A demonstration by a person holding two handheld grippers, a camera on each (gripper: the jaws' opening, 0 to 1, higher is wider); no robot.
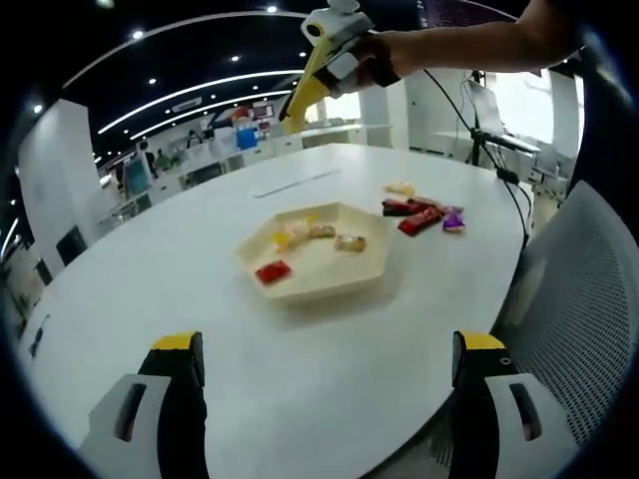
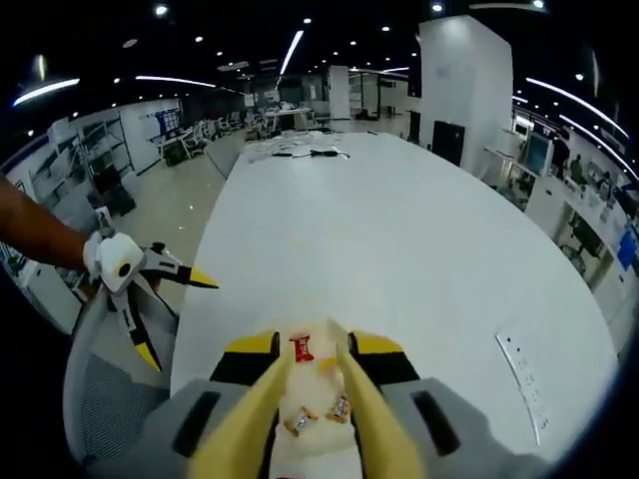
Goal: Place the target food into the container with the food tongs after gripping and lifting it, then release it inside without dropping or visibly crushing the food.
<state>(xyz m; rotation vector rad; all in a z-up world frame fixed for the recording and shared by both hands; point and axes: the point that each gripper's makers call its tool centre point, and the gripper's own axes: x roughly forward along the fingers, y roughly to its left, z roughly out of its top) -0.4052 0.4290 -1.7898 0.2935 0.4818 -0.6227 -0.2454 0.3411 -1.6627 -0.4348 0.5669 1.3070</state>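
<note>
item: tongs [image 2: 310, 419], clamped in right gripper [image 1: 334, 50] jaws, hung empty above tray [image 1: 374, 274].
item: left gripper [image 1: 319, 399], jaws wide, empty, at 6 o'clock of tray.
item: wrapped snacks [image 1: 419, 215], 2 o'clock of tray on worktop [image 1: 300, 399], well apart from tongs.
risk: slick wrappers could slip out mid-lift; hard squeeze could crush.

White oval tabletop [image 1: 329, 369] carries a cream hexagonal tray [image 1: 318, 280], loose wrapped snacks [image 1: 421, 214] just beyond it, and a flat strip [image 1: 296, 183] farther off.
</note>
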